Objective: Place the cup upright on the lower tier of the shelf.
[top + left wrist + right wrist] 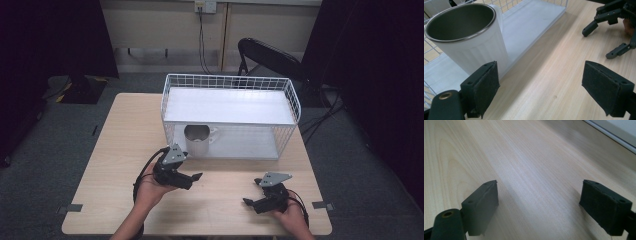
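One white cup (471,42) on rack shelf (531,22), beside left tool (546,87), untouched

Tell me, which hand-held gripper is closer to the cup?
The left hand-held gripper. It sits just in front of the white cup in the wire basket, while the right hand-held gripper is farther away.

No text, label, brand or number can be read in these pictures. The white cup (471,37), the wire basket (292,100) and the table (125,145) carry no writing
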`<state>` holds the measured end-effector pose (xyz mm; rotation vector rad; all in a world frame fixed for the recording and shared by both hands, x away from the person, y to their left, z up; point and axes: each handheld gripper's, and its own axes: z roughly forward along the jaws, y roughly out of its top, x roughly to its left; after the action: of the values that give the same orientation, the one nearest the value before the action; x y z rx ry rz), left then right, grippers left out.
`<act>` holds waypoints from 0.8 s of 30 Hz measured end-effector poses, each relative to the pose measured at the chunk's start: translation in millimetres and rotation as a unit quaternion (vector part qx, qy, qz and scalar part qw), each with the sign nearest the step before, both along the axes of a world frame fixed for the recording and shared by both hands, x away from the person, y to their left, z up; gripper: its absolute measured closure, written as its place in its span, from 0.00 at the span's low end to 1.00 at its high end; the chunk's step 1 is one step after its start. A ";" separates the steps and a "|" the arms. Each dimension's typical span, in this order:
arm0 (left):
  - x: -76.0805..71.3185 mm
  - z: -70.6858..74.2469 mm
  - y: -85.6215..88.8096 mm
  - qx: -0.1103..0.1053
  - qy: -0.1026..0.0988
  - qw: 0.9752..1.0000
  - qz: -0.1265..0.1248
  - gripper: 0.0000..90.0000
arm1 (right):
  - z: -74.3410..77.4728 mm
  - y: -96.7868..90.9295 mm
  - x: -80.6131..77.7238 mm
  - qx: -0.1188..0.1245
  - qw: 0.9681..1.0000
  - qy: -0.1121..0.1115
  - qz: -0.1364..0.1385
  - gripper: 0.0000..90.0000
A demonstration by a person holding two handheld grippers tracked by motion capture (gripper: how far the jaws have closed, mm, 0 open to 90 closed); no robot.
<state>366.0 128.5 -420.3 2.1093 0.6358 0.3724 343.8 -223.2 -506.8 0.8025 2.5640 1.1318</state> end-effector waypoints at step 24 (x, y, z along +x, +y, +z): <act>-11.5 -10.2 30.8 0.014 0.006 1.000 0.006 0.17 | 0.0 0.0 0.0 0.000 1.000 0.000 0.000 0.16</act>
<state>354.5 159.4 -430.5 2.1372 0.6542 0.3776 343.8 -223.2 -506.8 0.8027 2.5639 1.1315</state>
